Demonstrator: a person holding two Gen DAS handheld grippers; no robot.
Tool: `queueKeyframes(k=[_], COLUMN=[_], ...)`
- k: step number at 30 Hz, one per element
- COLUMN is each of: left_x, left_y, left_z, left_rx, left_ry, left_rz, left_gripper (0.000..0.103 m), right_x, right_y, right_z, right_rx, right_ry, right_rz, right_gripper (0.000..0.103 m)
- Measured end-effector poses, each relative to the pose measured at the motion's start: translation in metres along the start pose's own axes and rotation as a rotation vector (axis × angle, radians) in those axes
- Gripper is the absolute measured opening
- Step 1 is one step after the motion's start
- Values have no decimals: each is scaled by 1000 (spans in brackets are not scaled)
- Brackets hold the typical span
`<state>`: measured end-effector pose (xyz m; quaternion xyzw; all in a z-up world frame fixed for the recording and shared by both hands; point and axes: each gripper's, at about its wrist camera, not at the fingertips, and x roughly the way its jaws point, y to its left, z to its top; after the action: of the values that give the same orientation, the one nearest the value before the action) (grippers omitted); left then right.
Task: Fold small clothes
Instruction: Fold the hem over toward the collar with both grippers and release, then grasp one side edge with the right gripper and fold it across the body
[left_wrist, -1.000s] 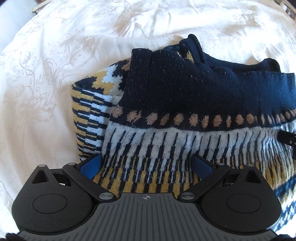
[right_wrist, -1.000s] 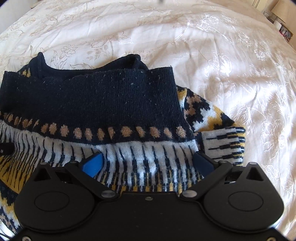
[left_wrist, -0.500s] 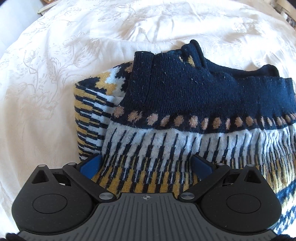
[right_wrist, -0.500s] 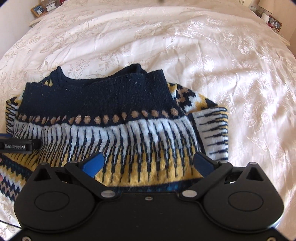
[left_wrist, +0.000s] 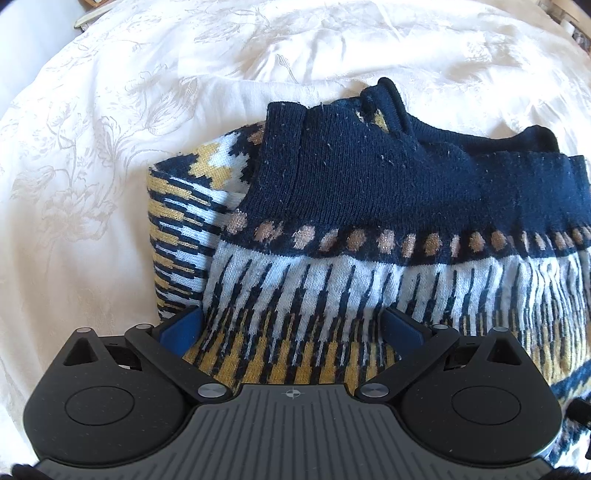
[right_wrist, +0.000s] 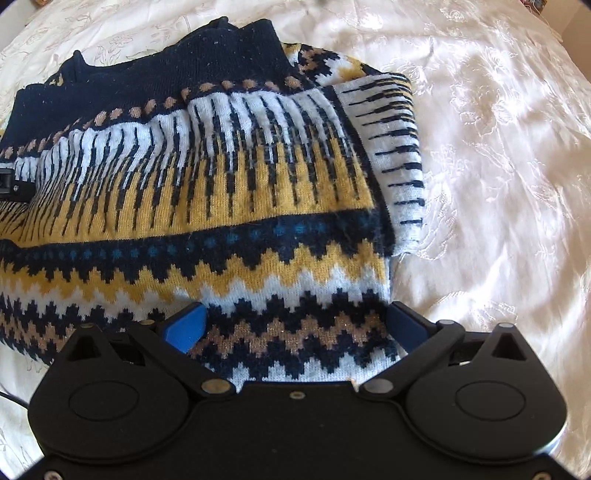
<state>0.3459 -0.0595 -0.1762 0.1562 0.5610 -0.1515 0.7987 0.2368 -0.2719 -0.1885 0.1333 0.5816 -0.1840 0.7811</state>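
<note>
A small knitted sweater (left_wrist: 369, 206) in navy, white and yellow lies folded on the white bedspread, its navy hem band folded over toward the collar. My left gripper (left_wrist: 291, 325) is open, its blue pads spread wide just above the sweater's left part. My right gripper (right_wrist: 295, 321) is open too, spread over the zigzag-patterned near edge of the sweater (right_wrist: 221, 192). A folded sleeve (right_wrist: 391, 147) shows at the sweater's right side. Part of the left gripper (right_wrist: 11, 184) shows at the left edge of the right wrist view.
The embroidered white bedspread (left_wrist: 92, 147) surrounds the sweater on all sides, and it fills the right of the right wrist view (right_wrist: 498, 184). Small items stand at the bed's far corners, barely in view.
My right gripper has pulled back toward me, so more of the sweater's yellow and zigzag bands shows. My left gripper has drawn back slightly. Both stay open.
</note>
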Motion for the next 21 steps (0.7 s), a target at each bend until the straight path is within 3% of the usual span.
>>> queueKeyframes(k=[7,9,16,21], left_x=[-13,-27,-56,-37], left_y=[-7,-11,-56,-87], left_z=[6,8,12,15], left_rx=[-4,-30,-19,25], left_ry=[49,33,-20,-16], left_rz=[23,-1,-58,2], left_gripper=[101,101,101,101], right_x=[1,0,-26,-36], right_y=[-13,-22,-82,-125], right_z=[-3,-4,-8,2], right_rx=[0,0,37,70], right_ry=[-9,-10,-65,-111], right_rz=[63,82,194,249], right_gripper=[103,102,102,102])
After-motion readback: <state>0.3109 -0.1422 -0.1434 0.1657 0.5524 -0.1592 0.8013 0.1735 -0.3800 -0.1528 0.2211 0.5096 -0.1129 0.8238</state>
